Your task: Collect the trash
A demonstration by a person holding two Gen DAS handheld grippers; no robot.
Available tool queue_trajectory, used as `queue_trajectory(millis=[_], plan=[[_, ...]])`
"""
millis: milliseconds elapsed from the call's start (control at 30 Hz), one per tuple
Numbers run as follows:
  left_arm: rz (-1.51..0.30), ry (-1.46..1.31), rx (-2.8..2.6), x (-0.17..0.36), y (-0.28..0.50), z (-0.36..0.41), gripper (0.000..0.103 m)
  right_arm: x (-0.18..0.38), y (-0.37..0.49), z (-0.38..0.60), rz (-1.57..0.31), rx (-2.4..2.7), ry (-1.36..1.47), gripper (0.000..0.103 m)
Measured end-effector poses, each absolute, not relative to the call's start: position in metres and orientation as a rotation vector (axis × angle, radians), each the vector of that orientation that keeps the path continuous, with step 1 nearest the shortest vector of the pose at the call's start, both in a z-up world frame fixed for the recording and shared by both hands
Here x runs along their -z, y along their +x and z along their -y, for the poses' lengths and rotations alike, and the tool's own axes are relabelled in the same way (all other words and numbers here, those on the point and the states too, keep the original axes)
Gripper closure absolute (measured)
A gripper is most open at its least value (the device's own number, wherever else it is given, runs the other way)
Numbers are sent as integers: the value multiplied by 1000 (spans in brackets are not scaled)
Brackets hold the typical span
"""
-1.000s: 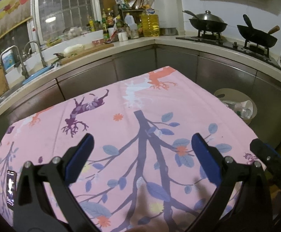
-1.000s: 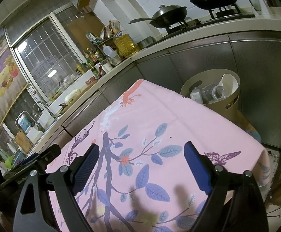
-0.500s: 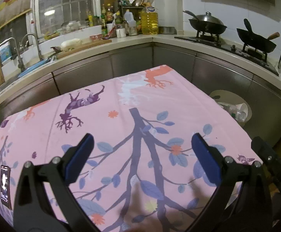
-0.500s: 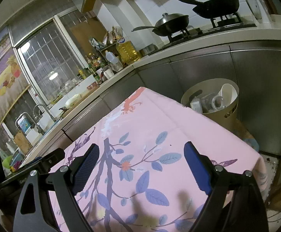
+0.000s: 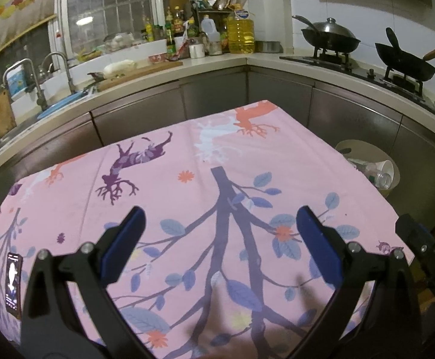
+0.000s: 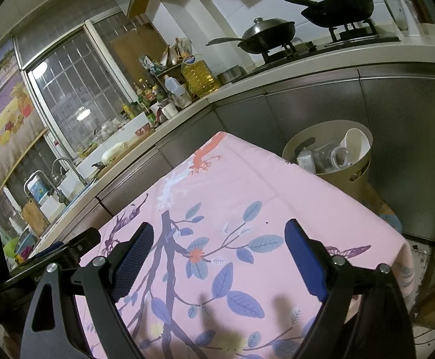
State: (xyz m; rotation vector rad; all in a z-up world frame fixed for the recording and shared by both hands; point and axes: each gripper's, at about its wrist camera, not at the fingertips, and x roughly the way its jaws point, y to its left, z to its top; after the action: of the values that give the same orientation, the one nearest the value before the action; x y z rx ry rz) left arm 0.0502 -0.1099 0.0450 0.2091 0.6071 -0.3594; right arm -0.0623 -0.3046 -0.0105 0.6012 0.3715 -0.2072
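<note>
Above the pink tablecloth hangs the left gripper, its blue-padded fingers spread wide with nothing between them. The right gripper hangs over the same cloth nearer its right edge, jaws likewise wide apart and empty. Part of the left gripper's black body shows at the left edge of the right wrist view, beside the cloth's left side.

On the cloth, printed with branches, blue leaves and orange flowers, a phone lies flat near the left edge with its screen lit. No loose litter shows on the cloth itself.

Off the cloth's far right corner, on the floor against the grey cabinet fronts, stands a beige trash bin. Inside it lie a white paper cup, a clear plastic bottle on its side and some crumpled packaging.

Beyond the cloth runs the kitchen counter: a sink with taps to the far left, a big bottle of yellow oil in the corner, and two dark woks on the stove to the far right.
</note>
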Motion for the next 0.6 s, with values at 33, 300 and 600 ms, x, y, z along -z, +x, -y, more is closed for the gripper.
queue_trajectory(millis=[33,300,600], plan=[[-607,210,359,-45,50,110,6,10,-62,305,-371,207,601,17],[-614,207,388,-42,50,110,6,11,-60,304,-372,208,602,17],[-601,228,397,-38,46,115,6,12,-58,305,-376,208,602,17]])
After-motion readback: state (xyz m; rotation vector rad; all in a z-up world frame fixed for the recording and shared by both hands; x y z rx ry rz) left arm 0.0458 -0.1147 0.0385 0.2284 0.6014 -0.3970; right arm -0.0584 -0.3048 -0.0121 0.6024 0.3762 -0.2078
